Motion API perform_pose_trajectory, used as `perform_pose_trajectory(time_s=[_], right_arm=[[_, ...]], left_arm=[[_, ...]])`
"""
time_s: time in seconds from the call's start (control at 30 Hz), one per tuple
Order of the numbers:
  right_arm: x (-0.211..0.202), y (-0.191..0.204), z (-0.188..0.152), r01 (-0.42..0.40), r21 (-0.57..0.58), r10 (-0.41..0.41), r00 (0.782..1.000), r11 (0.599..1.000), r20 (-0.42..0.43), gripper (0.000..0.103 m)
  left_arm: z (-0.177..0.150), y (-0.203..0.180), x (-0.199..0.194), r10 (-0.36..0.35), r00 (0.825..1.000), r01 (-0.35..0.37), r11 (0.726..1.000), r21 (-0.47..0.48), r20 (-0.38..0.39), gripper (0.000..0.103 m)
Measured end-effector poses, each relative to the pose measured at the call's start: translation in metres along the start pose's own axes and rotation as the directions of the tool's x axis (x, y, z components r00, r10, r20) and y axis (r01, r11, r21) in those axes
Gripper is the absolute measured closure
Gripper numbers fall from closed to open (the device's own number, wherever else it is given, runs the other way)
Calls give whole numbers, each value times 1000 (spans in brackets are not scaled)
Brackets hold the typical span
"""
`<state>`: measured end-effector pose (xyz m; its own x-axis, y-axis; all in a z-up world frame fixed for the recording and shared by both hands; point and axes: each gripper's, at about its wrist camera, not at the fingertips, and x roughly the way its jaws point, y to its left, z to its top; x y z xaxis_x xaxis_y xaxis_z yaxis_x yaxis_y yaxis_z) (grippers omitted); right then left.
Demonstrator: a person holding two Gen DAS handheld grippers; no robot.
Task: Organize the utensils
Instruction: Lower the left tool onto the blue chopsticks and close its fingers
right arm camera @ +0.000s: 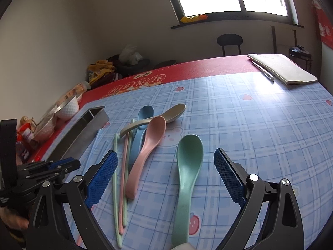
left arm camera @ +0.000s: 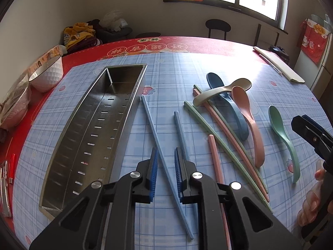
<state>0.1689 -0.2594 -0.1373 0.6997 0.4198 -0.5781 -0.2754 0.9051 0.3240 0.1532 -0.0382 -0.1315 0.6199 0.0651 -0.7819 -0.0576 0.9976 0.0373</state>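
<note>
A long blue chopstick (left arm camera: pixel 164 156) lies just right of the metal tray (left arm camera: pixel 91 125), its thin tip toward the camera. The left gripper (left arm camera: pixel 165 162) has narrow jaws around it, not touching. The right gripper (right arm camera: pixel 165 173), wide open, holds nothing; a green spoon (right arm camera: pixel 187 166) lies between its jaws, bowl pointing away. Both are on the blue checked tablecloth (right arm camera: pixel 249 135), well right of the tray.

Both wrist views look down, sharing spoons (left arm camera: pixel 247 116).

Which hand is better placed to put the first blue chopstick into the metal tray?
Left. The left gripper straddles a blue chopstick right beside the metal tray. The right gripper hangs open over the green spoon, farther from the tray.
</note>
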Motion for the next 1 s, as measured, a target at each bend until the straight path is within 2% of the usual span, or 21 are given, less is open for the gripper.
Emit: perform_pose_trajectory(time_s=[0.07,0.53,0.87,1.0], right_arm=[[1,1,-1,-9,-1,9,1000,1000,-2,12],[5,-3,-2,-32,34,33,999,999,-14,12],[5,-10,-3,-35,71,36,999,997,-22,12],[5,-11,-2,-36,77,38,999,996,-22,12]], left_arm=[[1,2,8,19,1000,-19,1000,-6,-20,92],[4,-4,27,61,996,-60,998,31,-59,95],[0,-2,26,35,998,-34,999,33,-56,95],[-8,0,20,-15,996,18,999,27,-84,96]])
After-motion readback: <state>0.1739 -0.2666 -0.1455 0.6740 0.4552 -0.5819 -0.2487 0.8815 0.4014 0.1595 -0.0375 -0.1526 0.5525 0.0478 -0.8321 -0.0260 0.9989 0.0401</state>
